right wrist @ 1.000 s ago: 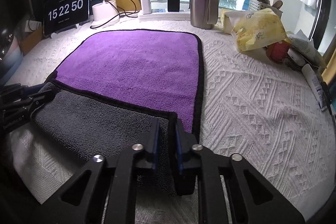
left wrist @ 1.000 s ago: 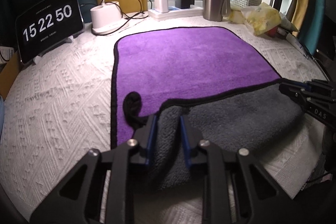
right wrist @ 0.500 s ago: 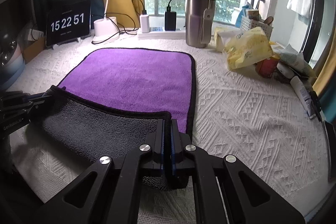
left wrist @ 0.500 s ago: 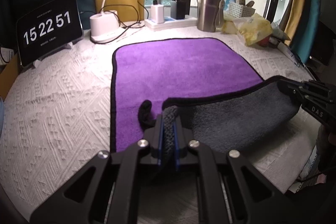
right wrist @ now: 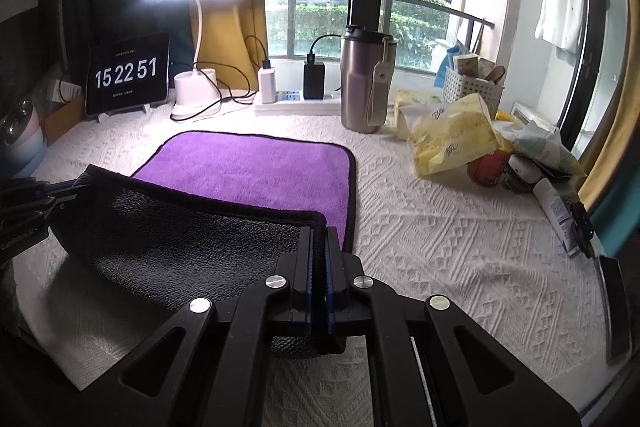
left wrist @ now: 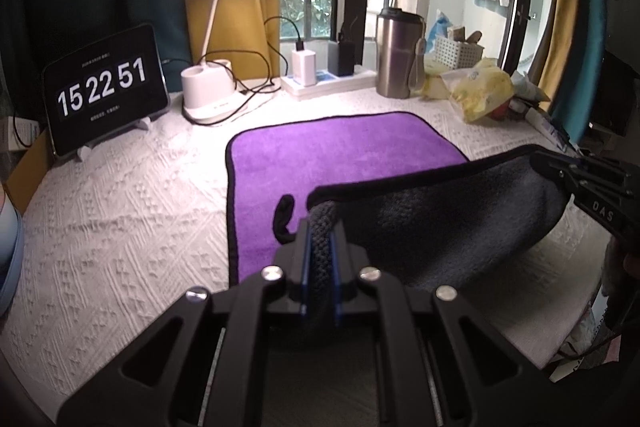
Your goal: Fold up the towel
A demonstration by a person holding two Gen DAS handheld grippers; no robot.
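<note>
Left gripper [left wrist: 320, 231] jaws clamped on near-left towel [left wrist: 344, 147] corner; right gripper [right wrist: 319, 239] jaws clamped on near-right corner. Near edge lifted off the table [left wrist: 120, 195], grey underside facing the cameras; purple far half lies flat.

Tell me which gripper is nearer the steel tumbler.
Right. The right gripper pinches the towel corner on the tumbler's side; the left gripper holds the opposite corner, nearer the clock.
</note>
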